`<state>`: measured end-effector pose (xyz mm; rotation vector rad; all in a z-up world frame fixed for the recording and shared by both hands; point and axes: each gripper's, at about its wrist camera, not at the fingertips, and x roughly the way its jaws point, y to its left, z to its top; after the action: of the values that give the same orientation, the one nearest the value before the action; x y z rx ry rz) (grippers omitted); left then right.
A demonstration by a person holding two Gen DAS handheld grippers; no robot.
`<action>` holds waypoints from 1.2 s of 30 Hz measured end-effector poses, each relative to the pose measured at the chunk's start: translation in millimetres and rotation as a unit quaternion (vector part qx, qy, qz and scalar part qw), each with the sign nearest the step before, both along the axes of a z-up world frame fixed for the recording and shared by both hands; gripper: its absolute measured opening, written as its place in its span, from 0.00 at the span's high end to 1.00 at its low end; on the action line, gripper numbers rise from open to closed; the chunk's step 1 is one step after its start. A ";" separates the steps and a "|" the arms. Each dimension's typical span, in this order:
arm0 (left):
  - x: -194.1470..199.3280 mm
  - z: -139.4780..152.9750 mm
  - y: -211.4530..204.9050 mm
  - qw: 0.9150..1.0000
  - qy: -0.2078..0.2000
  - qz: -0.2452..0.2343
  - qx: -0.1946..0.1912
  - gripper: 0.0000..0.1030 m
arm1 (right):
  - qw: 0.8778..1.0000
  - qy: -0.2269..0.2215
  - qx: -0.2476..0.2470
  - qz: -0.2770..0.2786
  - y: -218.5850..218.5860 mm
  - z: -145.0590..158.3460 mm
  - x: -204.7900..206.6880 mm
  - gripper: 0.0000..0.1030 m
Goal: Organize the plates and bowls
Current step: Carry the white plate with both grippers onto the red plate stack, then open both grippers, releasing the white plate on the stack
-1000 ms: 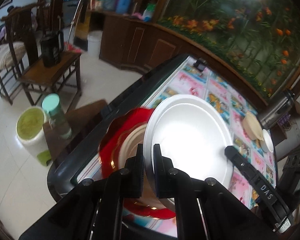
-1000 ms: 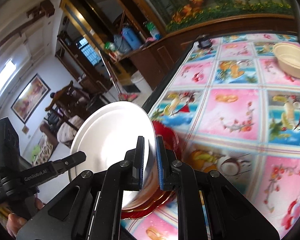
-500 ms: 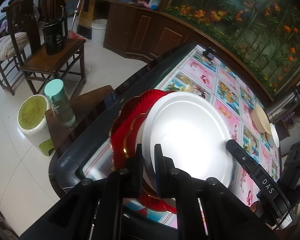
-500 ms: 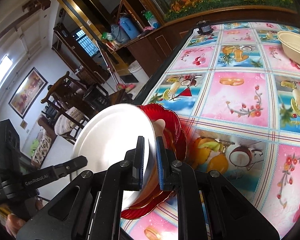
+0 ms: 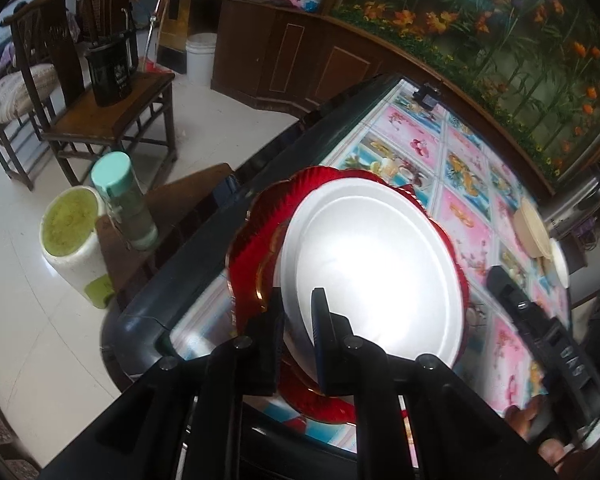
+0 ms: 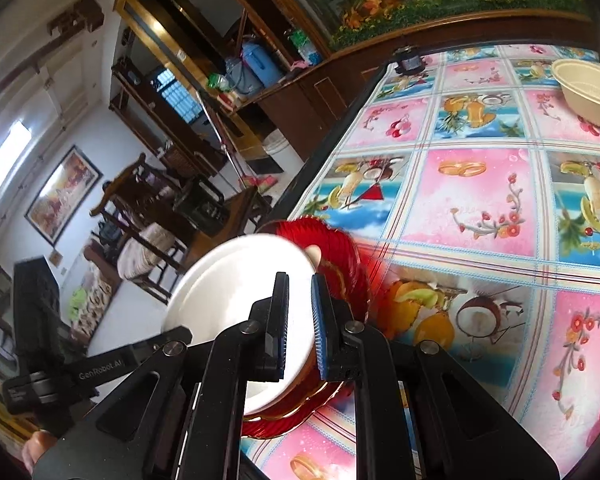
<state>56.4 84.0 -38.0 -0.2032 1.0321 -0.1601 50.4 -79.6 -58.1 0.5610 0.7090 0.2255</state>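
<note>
Two grippers straddle the white plate [image 5: 374,268] rim above the red plate [image 5: 252,240]: left gripper [image 5: 298,320] jaws opening, right gripper [image 6: 300,312] clamped on the opposite edge.

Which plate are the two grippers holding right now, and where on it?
Both hold the white plate by its near rim: the right gripper clamps it, while the left gripper, rim between its fingers, is opening. It sits over the red plate.

Wooden chair [image 5: 100,92], pale tiled floor [image 5: 28,340]

left gripper [image 5: 296,322] fingers opening, right gripper [image 6: 300,320] clamped narrow
</note>
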 end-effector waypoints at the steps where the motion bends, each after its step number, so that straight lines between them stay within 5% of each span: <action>1: 0.6 -1.2 -3.0 1.000 -0.001 -0.002 0.019 0.88 | 1.000 -0.002 0.002 -0.005 -3.3 0.3 -0.5 0.88; 8: -1.9 -0.1 -8.4 0.998 -0.003 -0.019 0.058 0.85 | 0.999 0.003 0.026 -0.028 -24.0 -3.0 -3.8 0.88; 14: -3.9 3.7 -1.9 0.995 -0.009 -0.009 0.101 0.50 | 0.998 -0.002 0.038 -0.041 -38.4 -0.5 -9.3 0.88; 19: -8.1 12.2 9.9 0.996 -0.015 0.001 0.088 0.48 | 0.997 0.002 0.046 -0.054 -52.9 -5.0 -13.5 0.88; 24: -15.0 24.0 7.2 0.993 -0.036 -0.005 0.116 0.30 | 0.996 -0.002 0.054 -0.075 -73.5 -3.8 -19.7 0.88; 28: -14.9 26.8 11.8 0.993 -0.030 0.008 0.118 0.30 | 0.995 0.000 0.054 -0.089 -89.9 -5.1 -25.3 0.88; 33: -29.6 66.7 11.8 0.987 -0.090 0.046 0.127 0.29 | 0.991 -0.003 0.043 -0.123 -123.9 -3.2 -40.0 0.88; 36: -41.6 100.5 -5.1 0.986 -0.143 0.035 0.074 0.21 | 0.988 -0.006 0.037 -0.152 -152.2 1.5 -51.4 0.88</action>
<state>14.8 78.8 62.4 -0.0783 0.7465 -0.0456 -1.0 -231.7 -56.7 0.7290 0.5960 -0.0290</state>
